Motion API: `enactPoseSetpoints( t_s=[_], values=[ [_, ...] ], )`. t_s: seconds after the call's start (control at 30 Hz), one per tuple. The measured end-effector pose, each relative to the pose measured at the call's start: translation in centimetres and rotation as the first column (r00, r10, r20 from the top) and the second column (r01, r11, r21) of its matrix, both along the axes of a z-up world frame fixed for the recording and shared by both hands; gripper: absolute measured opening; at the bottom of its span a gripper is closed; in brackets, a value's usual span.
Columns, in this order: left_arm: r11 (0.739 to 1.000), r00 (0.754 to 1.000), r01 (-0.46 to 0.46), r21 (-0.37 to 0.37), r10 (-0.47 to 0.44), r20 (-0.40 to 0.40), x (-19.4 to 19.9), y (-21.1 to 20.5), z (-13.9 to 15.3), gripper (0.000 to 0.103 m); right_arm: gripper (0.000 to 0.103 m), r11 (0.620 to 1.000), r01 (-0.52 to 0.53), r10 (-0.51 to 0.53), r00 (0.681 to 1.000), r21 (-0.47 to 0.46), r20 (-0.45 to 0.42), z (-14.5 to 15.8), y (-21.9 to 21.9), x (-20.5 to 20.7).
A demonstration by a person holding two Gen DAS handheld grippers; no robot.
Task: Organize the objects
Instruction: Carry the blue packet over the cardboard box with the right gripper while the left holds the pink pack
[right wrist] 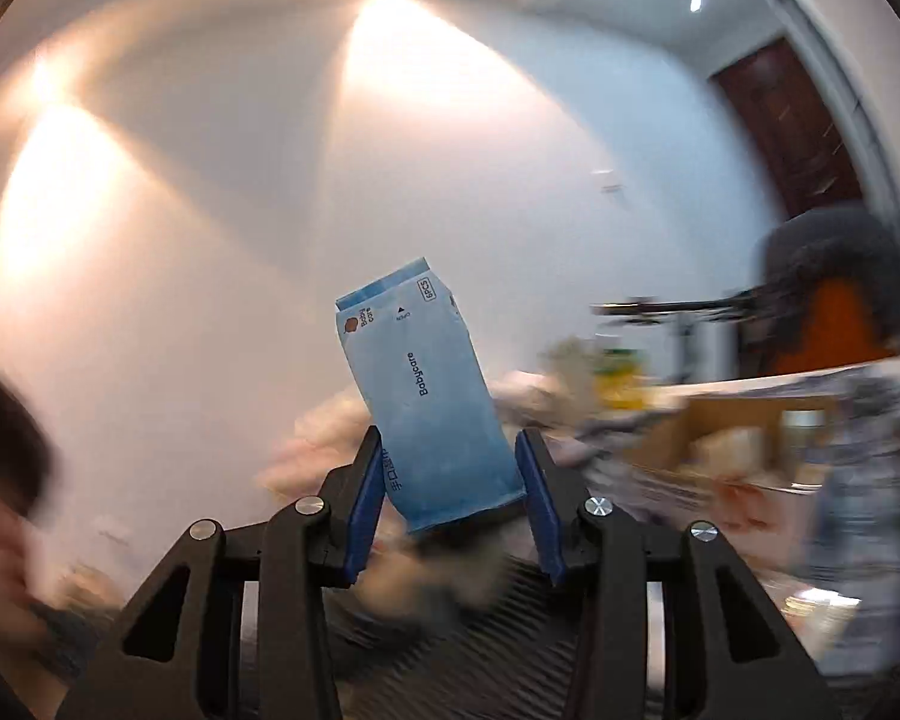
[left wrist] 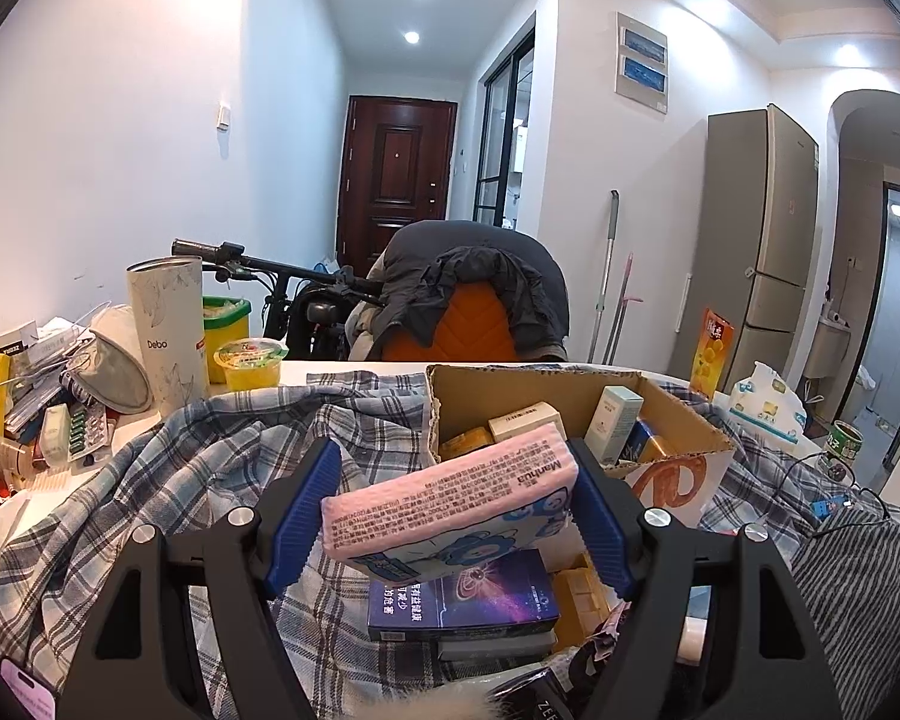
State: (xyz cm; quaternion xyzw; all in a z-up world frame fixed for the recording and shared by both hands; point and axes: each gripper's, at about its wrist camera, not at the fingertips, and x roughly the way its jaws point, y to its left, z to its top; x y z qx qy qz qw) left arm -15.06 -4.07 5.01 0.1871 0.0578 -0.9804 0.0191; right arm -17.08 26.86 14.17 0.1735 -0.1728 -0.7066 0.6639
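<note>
Covering most of the worktop (left wrist: 354,367), a plaid cloth (left wrist: 168,480) lies rumpled w/ an open cardboard box (left wrist: 684,420) sitting on it, small cartons inside. Behind the worktop stands a chair (left wrist: 468,324) draped w/ a dark jacket. At left a white canister (left wrist: 168,330) stands upright by a yellow cup (left wrist: 251,363), w/ loose clutter further left. A dark blue box (left wrist: 468,606) lies just under the left hand-held gripper (left wrist: 450,504), which is clamped on a pink pack (left wrist: 450,498), blue pads pressing both ends, the pack tilted above the cloth just in front of the cardboard box. Right hand-held gripper (right wrist: 450,480) grasps a blue pack (right wrist: 432,402) by its lower end, pack upright, leaning a bit left, up against the white wall; surroundings in right wrist view too blurred to read.
</note>
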Motion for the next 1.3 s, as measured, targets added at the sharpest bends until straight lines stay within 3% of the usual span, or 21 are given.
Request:
enactPoseSetpoints(
  t_s=[0.07,0.13,0.23,0.3,0.43,0.57,0.63,0.7,0.77,0.9,1.03,1.3],
  values=[
    [1.000,1.000,-0.001,0.001,0.001,0.002,0.0,0.0,0.0,0.076,0.042,0.984,-0.129,0.145,0.982,-0.126,0.122,0.4,-0.4,-2.2],
    [1.000,1.000,0.000,0.000,0.000,0.000,0.0,0.0,0.0,0.076,0.042,0.968,-0.184,0.213,0.963,-0.172,0.165,0.6,-1.2,-3.6],
    [1.000,1.000,-0.001,-0.002,0.001,0.001,0.0,0.0,0.0,0.076,0.042,0.964,-0.170,0.216,0.949,-0.205,0.229,0.3,-1.7,-5.9],
    [1.000,1.000,0.000,-0.001,0.000,0.000,0.0,0.0,0.0,0.076,0.042,0.975,-0.111,0.158,0.956,-0.193,0.248,0.5,-1.9,-7.0],
    [1.000,1.000,-0.002,0.001,0.002,-0.003,0.0,0.1,0.0,0.076,0.042,0.991,0.120,-0.109,0.978,-0.056,0.177,1.2,-2.4,-9.5],
    [1.000,0.999,-0.015,0.017,0.016,-0.048,0.6,-0.4,0.5,0.076,0.042,0.914,0.396,-0.402,0.914,0.092,0.059,0.3,-3.6,-11.1],
    [0.999,0.997,-0.019,0.029,0.021,-0.072,0.9,-0.7,0.8,0.076,0.042,0.859,0.487,-0.483,0.873,0.156,-0.065,-0.8,-4.9,-10.8],
    [0.999,0.996,-0.022,0.038,0.025,-0.090,1.2,-1.0,1.0,0.076,0.042,0.834,0.509,-0.491,0.861,0.211,-0.136,-2.9,-6.6,-10.7],
    [0.999,0.994,-0.017,0.051,0.022,-0.105,1.4,-1.1,1.1,0.076,0.042,0.837,0.476,-0.463,0.879,0.272,-0.113,-5.0,-7.8,-11.4],
    [0.998,0.992,-0.019,0.055,0.026,-0.123,1.5,-1.2,1.1,0.076,0.042,0.743,0.547,-0.508,0.836,0.386,-0.207,-6.7,-8.6,-11.9],
    [0.998,0.993,-0.028,0.061,0.035,-0.114,1.4,-1.3,0.9,0.076,0.042,0.752,0.529,-0.524,0.842,0.393,-0.130,-7.1,-6.8,-13.1],
    [0.996,0.994,-0.045,0.079,0.053,-0.097,1.2,-1.6,0.6,0.076,0.042,0.740,0.536,-0.524,0.838,0.406,-0.152,-7.3,-7.1,-13.4]
  ],
)
